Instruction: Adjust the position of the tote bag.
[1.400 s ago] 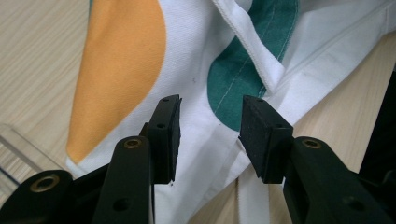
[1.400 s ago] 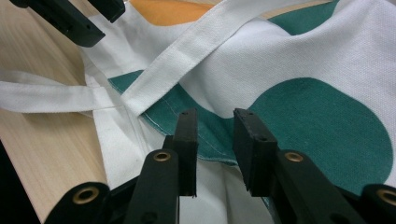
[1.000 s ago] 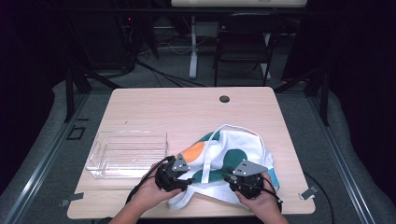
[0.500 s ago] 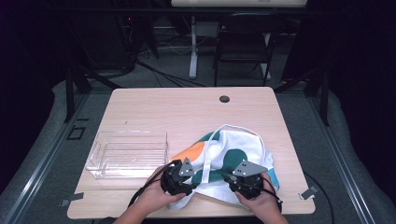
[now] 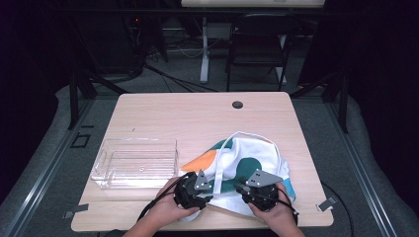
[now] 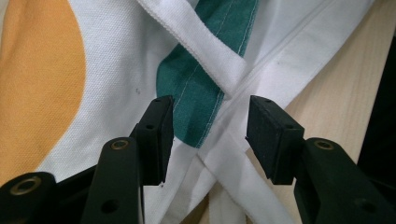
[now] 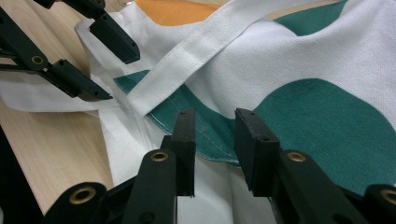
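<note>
A white cloth bag printed with green and orange patches (image 5: 247,165) lies crumpled in the lower right of the high view, on a light wooden table (image 5: 197,118), with its white webbing straps looping over it. To its left, in the lower left of that frame and just beside the cloth, sits a clear rectangular plastic tray (image 5: 136,163). A small black round cap (image 5: 237,104) is set in the table top near the far edge, well apart from both. Two hands come in from the bottom edge, each holding black tongs: the left tongs (image 5: 200,193) rest at the near left border of the bag, the right tongs (image 5: 244,190) on its near middle, close beside each other. In the left gripper view the left tongs (image 6: 210,135) stand wide, nothing between them, hovering over the spot where a white webbing strap (image 6: 201,46) crosses a green patch and a white hem (bare wood shows at the right of that frame). In the right gripper view the right tongs (image 7: 215,149) are parted by a narrower gap, also holding nothing, poised just above the edge of a green patch; the other tongs (image 7: 100,60) appear in the upper left of that frame, open over the cloth's border.
</note>
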